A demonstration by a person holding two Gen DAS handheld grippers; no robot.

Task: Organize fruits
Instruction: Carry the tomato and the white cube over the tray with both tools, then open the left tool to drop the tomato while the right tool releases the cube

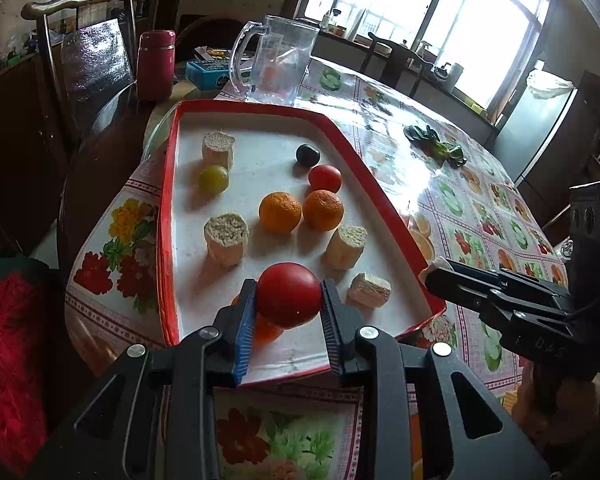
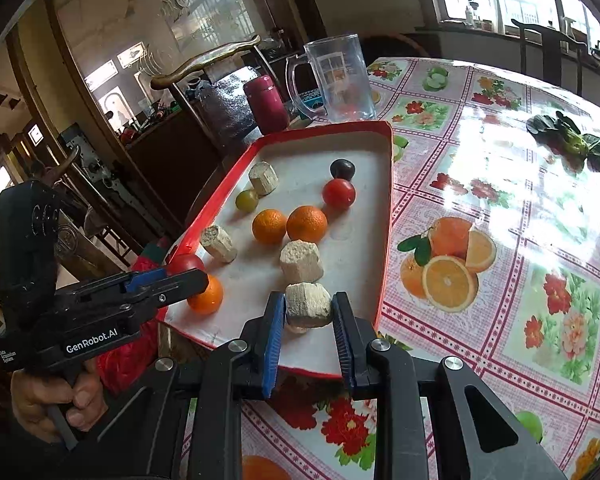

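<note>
A red-rimmed white tray [image 1: 168, 216] [image 2: 386, 216] holds fruit and pale cut chunks. My left gripper [image 1: 288, 300] is shut on a big red tomato [image 1: 289, 294] over the tray's near end, above an orange [image 1: 266, 330]; it shows from the side in the right wrist view [image 2: 188, 276]. My right gripper [image 2: 308, 312] is shut on a pale chunk [image 2: 309, 305] at the tray's near edge; it shows in the left wrist view [image 1: 434, 274]. On the tray lie two oranges [image 1: 280, 212] [image 1: 323, 210], a small tomato [image 1: 325, 178], a dark plum [image 1: 307, 155], a green fruit [image 1: 213, 178] and more chunks [image 1: 226, 238].
A clear plastic jug [image 1: 276, 60] and a maroon flask [image 1: 155, 65] stand beyond the tray. Leafy greens [image 1: 436, 142] lie on the flowered tablecloth [image 2: 500, 280] to the right. A chair [image 1: 84, 60] stands at the table's left side.
</note>
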